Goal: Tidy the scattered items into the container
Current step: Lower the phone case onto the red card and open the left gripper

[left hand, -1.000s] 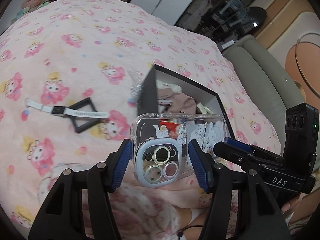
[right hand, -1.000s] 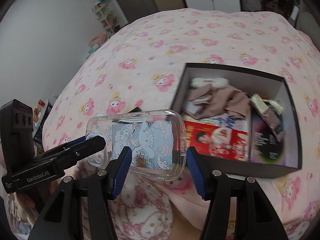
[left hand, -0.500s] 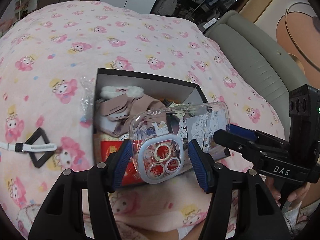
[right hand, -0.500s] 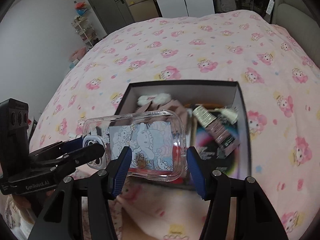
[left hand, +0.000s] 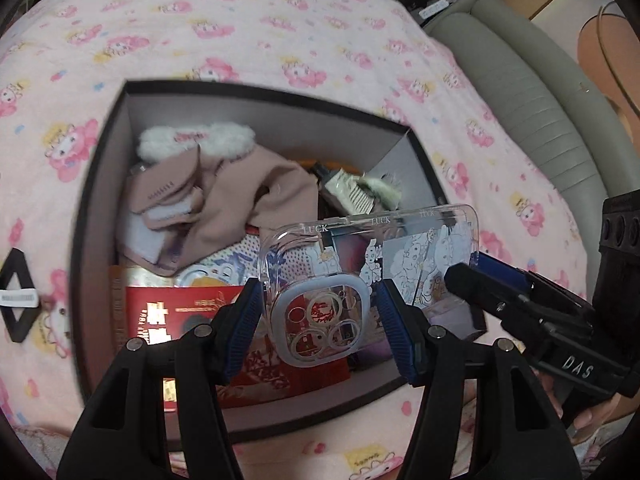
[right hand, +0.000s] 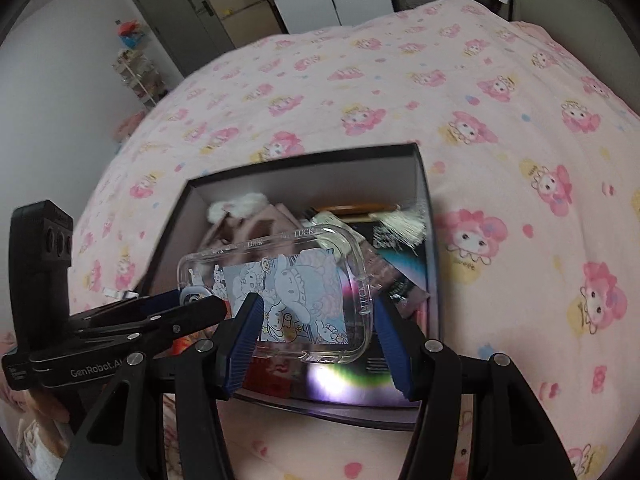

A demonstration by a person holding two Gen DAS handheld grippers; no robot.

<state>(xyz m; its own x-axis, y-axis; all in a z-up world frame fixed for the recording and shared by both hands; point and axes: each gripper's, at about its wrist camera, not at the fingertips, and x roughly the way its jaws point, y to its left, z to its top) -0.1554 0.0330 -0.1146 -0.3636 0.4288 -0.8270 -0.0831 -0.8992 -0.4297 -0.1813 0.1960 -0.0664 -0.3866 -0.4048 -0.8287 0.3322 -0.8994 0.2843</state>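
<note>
Clear plastic phone case with cartoon print (left hand: 372,276) held level between 2 grippers, camera end pinched in left gripper (left hand: 322,322) jaws, other end pinched in right gripper (right hand: 316,332) jaws, over open black cardboard box (left hand: 96,184) on pink patterned bed (right hand: 500,128)

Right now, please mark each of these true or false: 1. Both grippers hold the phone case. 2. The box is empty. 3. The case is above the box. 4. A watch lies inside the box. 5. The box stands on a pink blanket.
1. True: the left gripper and right gripper both clamp the phone case.
2. False: the box holds clothing and other items.
3. True.
4. False: no watch shows inside it.
5. True: the blanket lies under it.
</note>
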